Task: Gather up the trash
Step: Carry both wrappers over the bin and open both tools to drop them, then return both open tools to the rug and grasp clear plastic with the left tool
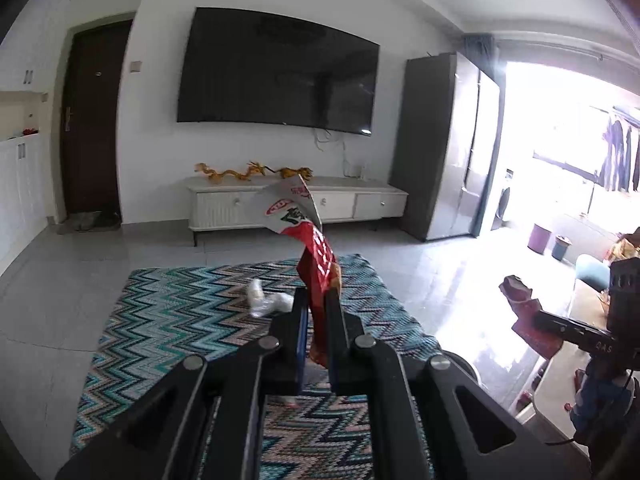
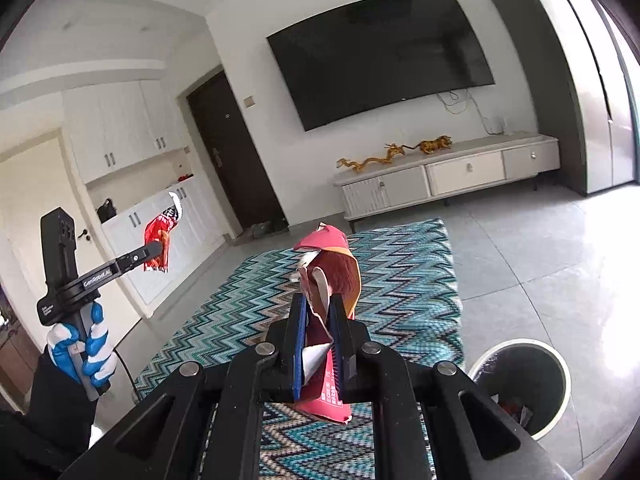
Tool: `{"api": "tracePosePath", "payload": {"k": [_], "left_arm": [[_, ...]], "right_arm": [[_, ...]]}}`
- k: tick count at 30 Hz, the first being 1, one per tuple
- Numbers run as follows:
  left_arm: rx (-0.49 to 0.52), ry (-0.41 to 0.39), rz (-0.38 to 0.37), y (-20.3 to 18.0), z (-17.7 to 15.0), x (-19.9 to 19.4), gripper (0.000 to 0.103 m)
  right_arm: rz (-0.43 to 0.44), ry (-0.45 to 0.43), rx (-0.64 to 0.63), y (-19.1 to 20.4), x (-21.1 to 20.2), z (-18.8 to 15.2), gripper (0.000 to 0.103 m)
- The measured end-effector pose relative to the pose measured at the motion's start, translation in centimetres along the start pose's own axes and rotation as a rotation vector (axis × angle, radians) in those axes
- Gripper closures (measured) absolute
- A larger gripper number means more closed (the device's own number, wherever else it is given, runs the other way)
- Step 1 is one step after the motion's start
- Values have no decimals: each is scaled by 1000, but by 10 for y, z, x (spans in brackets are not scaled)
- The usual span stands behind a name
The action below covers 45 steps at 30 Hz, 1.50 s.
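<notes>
My left gripper [image 1: 317, 300] is shut on a red and white snack wrapper [image 1: 310, 240], held up above the zigzag rug [image 1: 168, 320]; it also shows in the right wrist view [image 2: 154, 250], with the wrapper [image 2: 160, 236] hanging from it. My right gripper [image 2: 318, 308] is shut on a crumpled pink and red carton [image 2: 332, 268]; it shows at the right of the left wrist view [image 1: 544, 316] with the carton [image 1: 524, 304]. A clear crumpled plastic piece [image 1: 266, 300] lies on the rug. A round bin [image 2: 520, 384] with trash inside stands at the lower right, beside the rug.
A white TV cabinet [image 1: 296, 200] with gold dragon figures stands under the wall TV [image 1: 280, 72]. A grey fridge [image 1: 444, 144] is right of it. A purple bin [image 1: 540, 238] and a blue bin [image 1: 562, 246] stand by the bright window. White cupboards [image 2: 132, 208] line the left.
</notes>
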<state>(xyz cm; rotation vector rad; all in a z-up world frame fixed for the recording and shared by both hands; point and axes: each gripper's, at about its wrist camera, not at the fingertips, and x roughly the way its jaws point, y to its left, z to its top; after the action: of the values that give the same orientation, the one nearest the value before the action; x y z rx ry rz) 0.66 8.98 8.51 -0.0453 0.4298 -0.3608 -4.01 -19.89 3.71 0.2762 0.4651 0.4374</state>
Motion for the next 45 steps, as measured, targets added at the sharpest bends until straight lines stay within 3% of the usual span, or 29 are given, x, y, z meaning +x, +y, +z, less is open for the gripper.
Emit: {"api": "tracePosePath", "payload": {"k": [10, 17, 24, 30, 32, 34, 38, 39, 45], "left_arm": [[122, 155, -206, -103, -11, 100, 95], [245, 345, -318, -188, -46, 198, 95], [288, 530, -397, -242, -89, 277, 95], [264, 609, -411, -255, -103, 317, 92], [254, 623, -420, -259, -107, 329, 92], [244, 637, -432, -263, -109, 335, 87], [220, 633, -442, -263, -111, 336, 56], [219, 627, -437, -263, -111, 335, 52], [217, 592, -424, -253, -98, 322, 52]], "right_arm": [[-150, 7, 175, -96, -6, -8, 92], [-266, 54, 303, -172, 5, -28, 92], [-343, 125, 408, -236, 29, -53, 92], [-386, 182, 439, -266, 49, -64, 89], [-399, 194, 444, -274, 54, -67, 79], [-414, 197, 454, -279, 54, -69, 68], [-425, 180, 480, -286, 46, -72, 65], [-426, 177, 482, -285, 44, -73, 64], [-437, 149, 489, -280, 34, -66, 57]]}}
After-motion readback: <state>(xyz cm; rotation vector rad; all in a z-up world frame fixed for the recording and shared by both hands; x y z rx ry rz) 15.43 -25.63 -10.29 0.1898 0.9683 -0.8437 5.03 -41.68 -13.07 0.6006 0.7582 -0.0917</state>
